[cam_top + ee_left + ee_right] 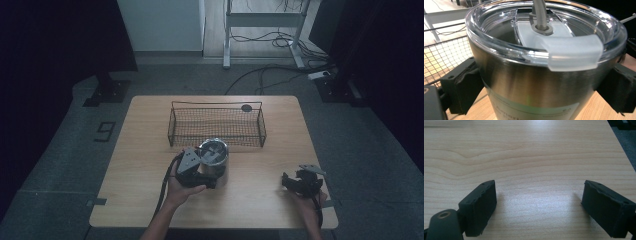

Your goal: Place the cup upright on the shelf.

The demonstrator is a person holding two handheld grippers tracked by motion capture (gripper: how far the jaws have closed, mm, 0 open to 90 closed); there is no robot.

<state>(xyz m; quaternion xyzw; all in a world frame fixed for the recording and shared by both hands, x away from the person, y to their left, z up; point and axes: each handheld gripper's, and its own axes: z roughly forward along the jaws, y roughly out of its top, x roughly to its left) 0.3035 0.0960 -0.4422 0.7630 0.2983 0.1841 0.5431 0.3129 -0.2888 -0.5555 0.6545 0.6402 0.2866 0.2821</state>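
The left gripper (200,172) sits just below the centre of the high view, its 2 jaws clamped on either side of a steel tumbler (215,162). In the left gripper view the black pads press against the tumbler (534,82) at the lower left and right of the frame, with the cup's brushed metal wall between them. The tumbler stands upright on the wooden table (145,150). It wears a clear plastic lid (544,37) with a frosted tab at the front, and a straw (539,12) rises through a hole in the lid at the top centre. A pale label with lettering too cut off to read wraps the lower wall.

Just above the tumbler in the high view lies a black wire basket (217,125), long side across the frame; its mesh (444,60) also shows at the left edge of the left gripper view, close behind the cup.

The right gripper (301,182) is at the lower right of the high view, well apart from the tumbler. In the right gripper view its jaws stand wide apart with nothing between them, over bare wood (536,165).
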